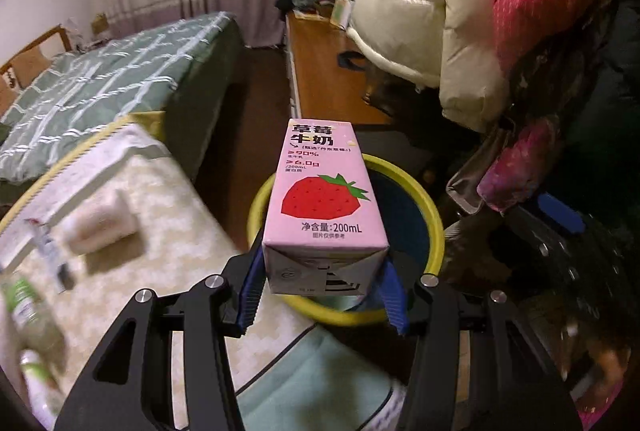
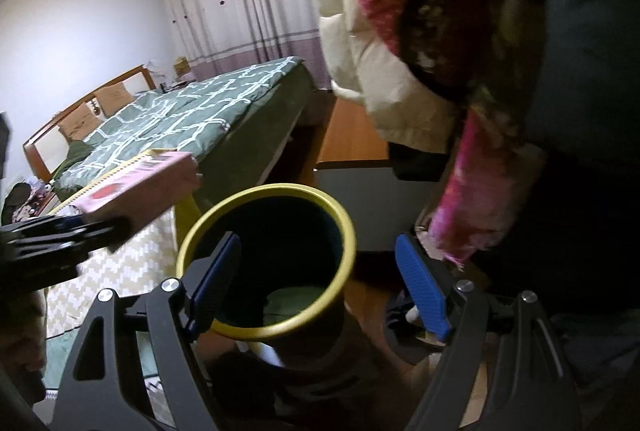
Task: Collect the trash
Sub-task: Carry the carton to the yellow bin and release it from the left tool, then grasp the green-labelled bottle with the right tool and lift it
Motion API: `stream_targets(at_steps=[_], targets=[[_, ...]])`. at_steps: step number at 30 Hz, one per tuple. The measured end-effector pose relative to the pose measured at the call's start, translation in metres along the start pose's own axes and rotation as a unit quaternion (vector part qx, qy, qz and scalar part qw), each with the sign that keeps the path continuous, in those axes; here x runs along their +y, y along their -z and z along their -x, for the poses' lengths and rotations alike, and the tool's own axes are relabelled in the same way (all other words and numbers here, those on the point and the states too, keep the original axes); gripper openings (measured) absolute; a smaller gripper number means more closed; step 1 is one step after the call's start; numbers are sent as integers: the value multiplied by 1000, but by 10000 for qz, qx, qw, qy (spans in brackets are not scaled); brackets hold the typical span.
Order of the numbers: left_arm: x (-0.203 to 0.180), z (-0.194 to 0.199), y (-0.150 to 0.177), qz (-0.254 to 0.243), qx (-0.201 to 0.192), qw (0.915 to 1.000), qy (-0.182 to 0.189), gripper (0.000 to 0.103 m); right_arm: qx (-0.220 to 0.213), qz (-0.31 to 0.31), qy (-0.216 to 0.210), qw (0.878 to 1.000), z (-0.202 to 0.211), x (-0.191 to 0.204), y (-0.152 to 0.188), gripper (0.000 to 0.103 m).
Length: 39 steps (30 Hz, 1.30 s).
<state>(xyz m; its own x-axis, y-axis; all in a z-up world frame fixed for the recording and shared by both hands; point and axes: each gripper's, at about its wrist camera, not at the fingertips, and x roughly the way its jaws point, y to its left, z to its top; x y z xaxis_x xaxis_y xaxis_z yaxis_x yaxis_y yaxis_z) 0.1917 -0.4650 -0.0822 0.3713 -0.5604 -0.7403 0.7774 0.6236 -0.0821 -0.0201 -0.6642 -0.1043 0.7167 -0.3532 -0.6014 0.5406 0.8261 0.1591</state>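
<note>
My left gripper (image 1: pixel 322 283) is shut on a pink strawberry milk carton (image 1: pixel 322 199) and holds it over the near rim of a yellow-rimmed bin (image 1: pixel 434 227). In the right wrist view the carton (image 2: pixel 140 183) and the left gripper (image 2: pixel 76 231) hang left of the bin (image 2: pixel 344 231), above the table edge. My right gripper (image 2: pixel 320 283) is open and empty, with its fingers either side of the bin's near rim. Something green lies at the bin's bottom.
A table with a cream zigzag cloth (image 1: pixel 160 263) holds a green bottle (image 1: pixel 32 319), a rolled tissue (image 1: pixel 100 227) and a small packet (image 1: pixel 48 247). Hanging coats (image 1: pixel 480 11) crowd the right. A green bed (image 1: pixel 100 87) and a wooden desk (image 1: pixel 328 71) stand behind.
</note>
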Motion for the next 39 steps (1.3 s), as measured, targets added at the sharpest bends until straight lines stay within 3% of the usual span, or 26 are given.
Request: stream_targets(at_steps=[1, 4, 8, 15, 21, 27, 34, 39], targets=[[-3, -9, -4, -1, 9, 10000, 18, 51, 16, -20, 20, 10000, -1, -2, 1, 76], [-3, -23, -13, 104, -31, 9999, -124, 80, 68, -58, 51, 9999, -6, 0, 2, 76], [10, 13, -8, 268, -410, 9987, -112, 80, 129, 25, -31, 9999, -5, 13, 6, 77], [62, 129, 35, 483, -1344, 9846, -1012, 91, 245, 421, -540, 9974, -8, 75, 17, 77], [131, 220, 98, 1078, -1810, 9541, -2129, 94, 419, 968, -1307, 9858, 0, 160, 43, 77], [194, 277, 167, 1934, -1936, 9232, -2699, 94, 496, 1419, -2101, 9661, 18, 243, 70, 77], [262, 301, 224, 2462, -1946, 8881, -3358, 94, 267, 1754, -2781, 9440, 56, 302, 88, 77], [298, 296, 250, 2701, -2012, 8645, -3730, 94, 376, 2031, -2890, 9348, 62, 329, 102, 77]])
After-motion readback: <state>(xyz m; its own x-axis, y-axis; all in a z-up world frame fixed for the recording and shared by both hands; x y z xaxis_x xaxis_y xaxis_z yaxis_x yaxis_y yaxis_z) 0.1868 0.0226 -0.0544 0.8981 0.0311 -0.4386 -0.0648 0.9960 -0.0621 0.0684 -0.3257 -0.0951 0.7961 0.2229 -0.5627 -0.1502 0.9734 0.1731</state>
